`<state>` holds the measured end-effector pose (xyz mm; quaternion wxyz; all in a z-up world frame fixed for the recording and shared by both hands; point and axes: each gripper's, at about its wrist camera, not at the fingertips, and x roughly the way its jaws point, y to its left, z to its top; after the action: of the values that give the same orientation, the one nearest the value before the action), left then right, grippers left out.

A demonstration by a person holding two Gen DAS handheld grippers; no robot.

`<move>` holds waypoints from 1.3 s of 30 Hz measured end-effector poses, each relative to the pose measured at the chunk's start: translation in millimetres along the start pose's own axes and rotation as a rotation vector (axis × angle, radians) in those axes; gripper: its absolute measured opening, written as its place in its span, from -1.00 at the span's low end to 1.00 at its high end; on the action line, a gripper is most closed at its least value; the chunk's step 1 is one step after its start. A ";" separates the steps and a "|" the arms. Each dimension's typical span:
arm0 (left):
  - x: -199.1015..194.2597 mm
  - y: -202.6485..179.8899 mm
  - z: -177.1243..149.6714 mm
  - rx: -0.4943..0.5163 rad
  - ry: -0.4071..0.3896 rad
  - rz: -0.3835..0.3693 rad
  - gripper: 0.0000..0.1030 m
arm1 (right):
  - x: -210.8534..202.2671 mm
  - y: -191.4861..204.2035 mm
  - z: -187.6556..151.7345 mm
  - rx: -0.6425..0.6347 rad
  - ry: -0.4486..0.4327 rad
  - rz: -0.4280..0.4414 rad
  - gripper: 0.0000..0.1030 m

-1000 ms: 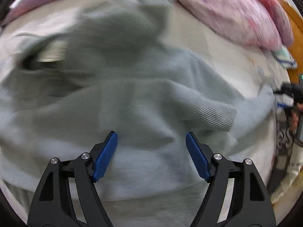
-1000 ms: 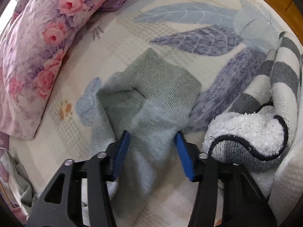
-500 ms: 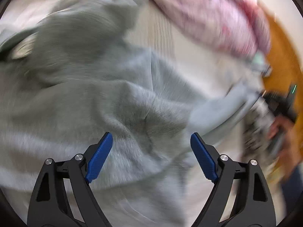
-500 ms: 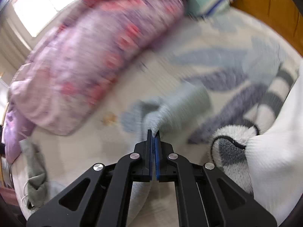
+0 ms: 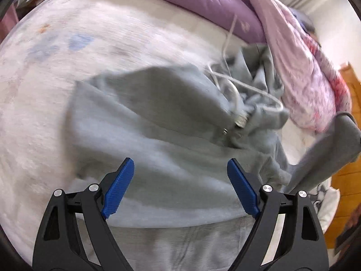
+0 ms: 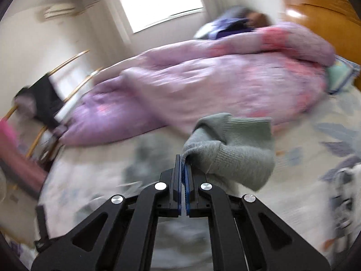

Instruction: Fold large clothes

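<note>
A large grey hoodie (image 5: 158, 140) lies crumpled on the bed, hood and white drawstring (image 5: 237, 83) toward the upper right. My left gripper (image 5: 180, 189) is open and empty, hovering just above the hoodie's body. One sleeve (image 5: 327, 158) is lifted at the right edge of the left wrist view. My right gripper (image 6: 182, 164) is shut on that sleeve's ribbed cuff (image 6: 237, 149) and holds it up above the bed.
A pink and purple floral duvet (image 6: 203, 85) is bunched along the far side of the bed. A wooden headboard (image 6: 327, 18) stands at the right. A striped fluffy garment (image 6: 347, 192) lies at the right edge. The patterned white sheet (image 5: 67, 56) lies bare to the left.
My right gripper has closed on the sleeve cuff and lifted it off the sheet. My left gripper has swung leftward over the hoodie and stays open.
</note>
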<state>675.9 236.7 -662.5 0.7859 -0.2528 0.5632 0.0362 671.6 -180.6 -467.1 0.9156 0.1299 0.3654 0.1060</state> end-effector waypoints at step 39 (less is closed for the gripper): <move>33.5 -25.0 -39.7 0.059 0.176 -0.057 -0.08 | 46.9 -18.4 -136.7 0.087 0.457 -0.033 -0.46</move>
<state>662.2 190.0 -693.3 0.7410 -0.2476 0.6237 -0.0250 611.5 -162.5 -598.5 0.8043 0.1356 0.5695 0.1017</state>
